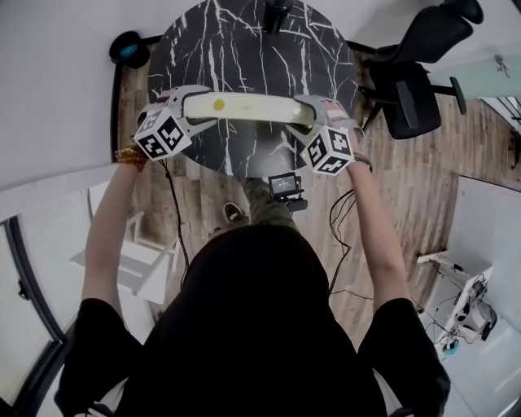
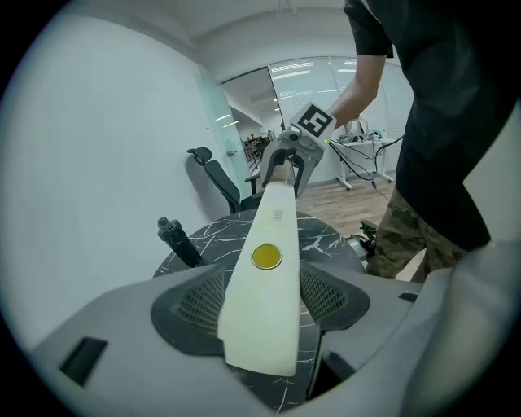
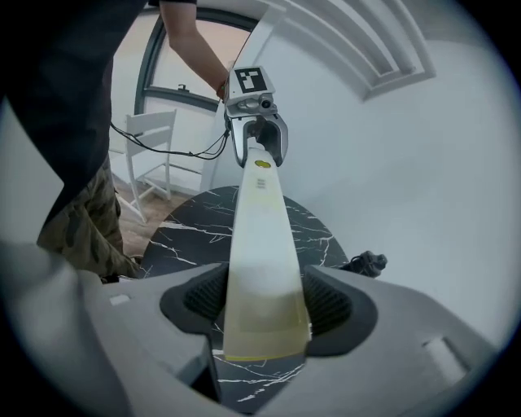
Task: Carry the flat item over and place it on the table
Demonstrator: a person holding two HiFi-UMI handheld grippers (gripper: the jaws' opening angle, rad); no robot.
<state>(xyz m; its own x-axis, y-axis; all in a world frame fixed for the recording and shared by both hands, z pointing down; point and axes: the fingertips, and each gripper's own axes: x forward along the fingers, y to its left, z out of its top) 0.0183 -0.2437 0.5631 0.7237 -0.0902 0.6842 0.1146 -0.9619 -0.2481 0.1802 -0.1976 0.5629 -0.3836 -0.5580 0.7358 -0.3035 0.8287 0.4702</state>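
Grey ribbed pads [image 2: 199, 305] of the left gripper [image 2: 264, 297] fill the foreground of its own view, and between them lies one end of the flat item [image 2: 267, 244]. It is a long, pale, thin board with a yellow disc [image 2: 266, 256] on its upper face. The jaws stand wide yet are closed on it, one pad against each long edge.

The right gripper [image 3: 262, 305] has the opposite end in the same way: jaws well apart, pads bearing on both edges, nothing else between them.

From the head view the item spans straight from one gripper to the other. It is carried level over the near half of the round black marbled table [image 1: 244, 49]. It appears to be clear of the top, though contact cannot be ruled out from these views.

Assessment of handling: the board shows no sag across its span, so it is judged stiff and fairly light. Its face looks smooth, and an edge grip of this kind could slip if either jaw eases first. Holding at the two ends, as now, seems the sound choice, and both ends should go down together.

Surroundings: a dark object [image 1: 277, 12] stands at the table's far edge, well apart from the item, and a black office chair [image 1: 411, 89] stands beside the table on wooden flooring.
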